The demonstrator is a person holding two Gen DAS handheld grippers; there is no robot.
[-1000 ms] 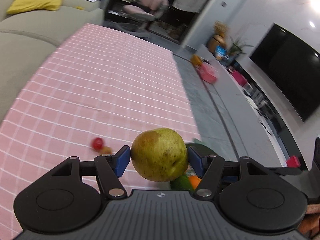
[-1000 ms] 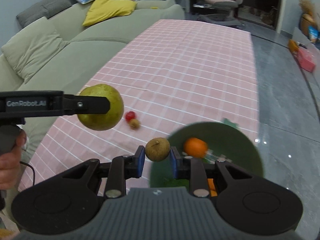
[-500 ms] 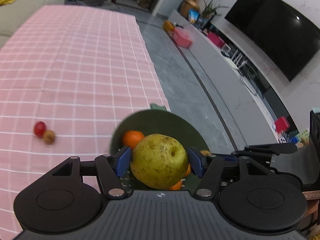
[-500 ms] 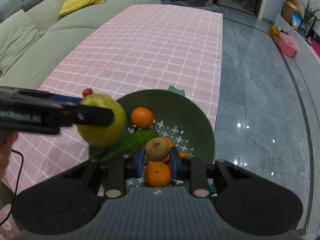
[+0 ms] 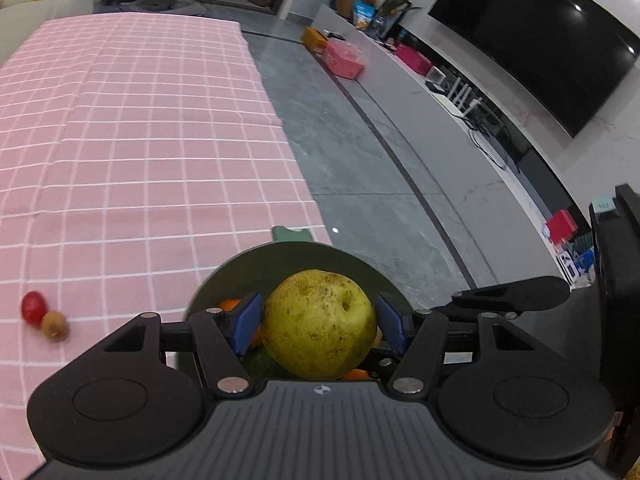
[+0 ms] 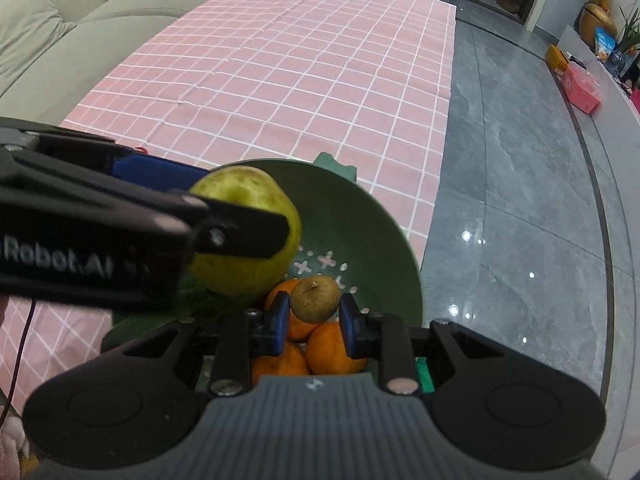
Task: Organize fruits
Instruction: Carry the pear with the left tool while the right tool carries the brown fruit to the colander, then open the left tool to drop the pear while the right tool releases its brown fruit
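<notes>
Green perforated bowl [image 6: 360, 216] | speckled round pear [image 5: 320, 324] | smooth oranges [image 6: 332, 348]

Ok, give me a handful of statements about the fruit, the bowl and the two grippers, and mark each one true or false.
1. The left gripper holds a yellow-green pear. True.
2. The right gripper is empty. False: it is closed on a small brown fruit.
3. The green bowl already has oranges in it. True.
4. The bowl sits in the middle of the pink checked cloth. False: it sits at the cloth's edge, next to the grey floor.
5. A small red fruit lies on the cloth outside the bowl. True.
</notes>
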